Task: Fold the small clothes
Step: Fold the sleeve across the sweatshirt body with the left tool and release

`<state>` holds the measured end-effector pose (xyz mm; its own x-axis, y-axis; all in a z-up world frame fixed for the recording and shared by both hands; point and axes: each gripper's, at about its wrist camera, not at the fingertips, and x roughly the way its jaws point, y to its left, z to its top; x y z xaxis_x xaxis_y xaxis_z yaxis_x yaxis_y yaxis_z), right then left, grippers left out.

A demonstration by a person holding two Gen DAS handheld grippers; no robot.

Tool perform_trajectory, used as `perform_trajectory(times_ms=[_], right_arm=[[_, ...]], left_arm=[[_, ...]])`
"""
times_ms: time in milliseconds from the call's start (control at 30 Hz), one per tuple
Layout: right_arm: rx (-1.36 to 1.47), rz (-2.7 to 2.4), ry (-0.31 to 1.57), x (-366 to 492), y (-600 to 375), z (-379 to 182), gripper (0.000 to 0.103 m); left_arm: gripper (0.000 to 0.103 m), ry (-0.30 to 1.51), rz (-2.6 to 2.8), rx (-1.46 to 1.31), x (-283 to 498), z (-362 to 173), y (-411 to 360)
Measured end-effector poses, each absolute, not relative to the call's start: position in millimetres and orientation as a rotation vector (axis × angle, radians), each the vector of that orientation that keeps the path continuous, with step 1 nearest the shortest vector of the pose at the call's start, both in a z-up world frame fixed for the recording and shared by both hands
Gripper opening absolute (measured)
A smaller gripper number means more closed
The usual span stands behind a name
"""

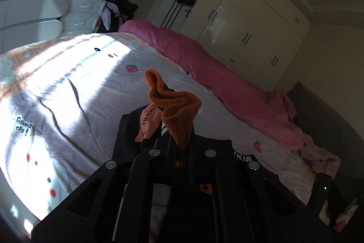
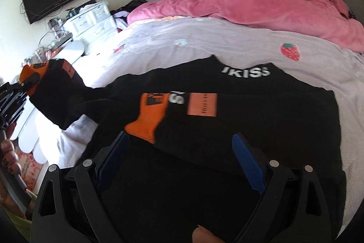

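A black sock with an orange ribbed cuff (image 1: 175, 111) hangs above the bed, pinched in my left gripper (image 1: 179, 152), which is shut on it. From the right wrist view this gripper (image 2: 25, 83) shows at the far left with the sock (image 2: 56, 92) drooping from it. A second black sock with an orange cuff (image 2: 145, 122) lies flat on a black garment lettered "IKISS" (image 2: 273, 120) spread on the bed. My right gripper (image 2: 180, 136) hovers just over that sock. It is open, and nothing sits between its blue pads (image 2: 250, 163).
The bed sheet (image 1: 68, 92) has a cartoon print. A pink quilt (image 2: 250, 6) is bunched along the far side. White drawers (image 1: 86, 3) and a pile of clothes stand beyond the bed, and wardrobes (image 1: 250, 22) line the wall. A hand (image 2: 9, 152) shows at the left edge.
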<state>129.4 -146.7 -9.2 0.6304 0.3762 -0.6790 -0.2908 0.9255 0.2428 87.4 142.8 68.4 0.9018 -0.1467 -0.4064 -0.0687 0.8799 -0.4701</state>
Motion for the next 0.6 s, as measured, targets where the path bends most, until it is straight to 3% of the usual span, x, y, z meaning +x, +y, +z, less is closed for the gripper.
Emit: perform_trajectory(times_ms=[600], right_arm=[[0.28,0.176,0.744,124,-275,-3,0.091]], left_arm=[[0.003,0.698,-0.343,-0.271,116,14,-11]])
